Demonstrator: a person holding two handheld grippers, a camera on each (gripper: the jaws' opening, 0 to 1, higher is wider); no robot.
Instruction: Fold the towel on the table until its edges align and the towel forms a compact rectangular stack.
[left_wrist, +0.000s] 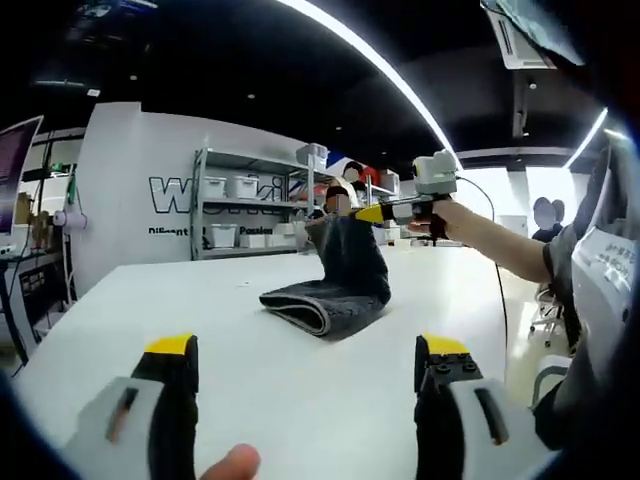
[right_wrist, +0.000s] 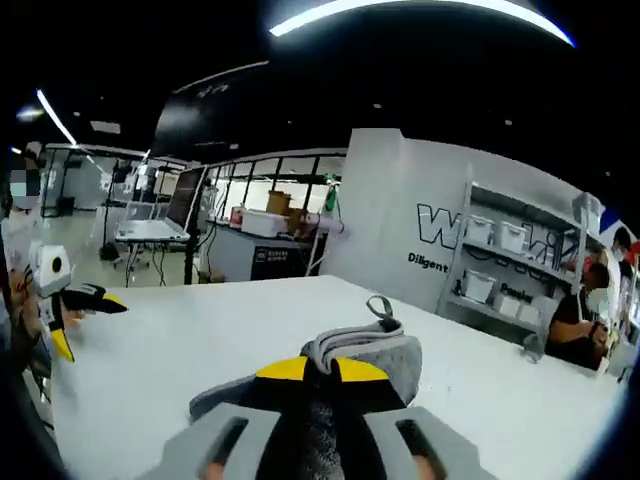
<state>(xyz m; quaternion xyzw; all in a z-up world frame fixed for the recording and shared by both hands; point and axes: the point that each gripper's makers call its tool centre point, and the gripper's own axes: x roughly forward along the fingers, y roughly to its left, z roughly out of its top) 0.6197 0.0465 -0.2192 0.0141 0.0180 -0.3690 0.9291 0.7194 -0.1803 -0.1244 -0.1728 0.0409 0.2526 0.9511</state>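
Slippage looms: right tongs (right_wrist: 311, 371) pinch the grey towel (left_wrist: 333, 285) aloft at twelve o'clock while left tongs (left_wrist: 305, 375) gape idle over the counter (left_wrist: 150, 300), so unsupported folds could unravel.

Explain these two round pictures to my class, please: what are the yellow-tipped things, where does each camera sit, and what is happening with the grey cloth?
There is no robot here. A person holds a hand-held gripper in each hand, and a fisheye camera rides on each, looking along its two yellow-tipped jaws. In the left gripper view, the left gripper has its jaws wide apart and holds nothing; it sits above the white table. Across the table, the person's arm holds out the right gripper, which pinches one edge of the dark grey towel and lifts it, while the rest lies folded on the table. In the right gripper view, that gripper's jaws are closed on the towel. Shelves with boxes stand behind.
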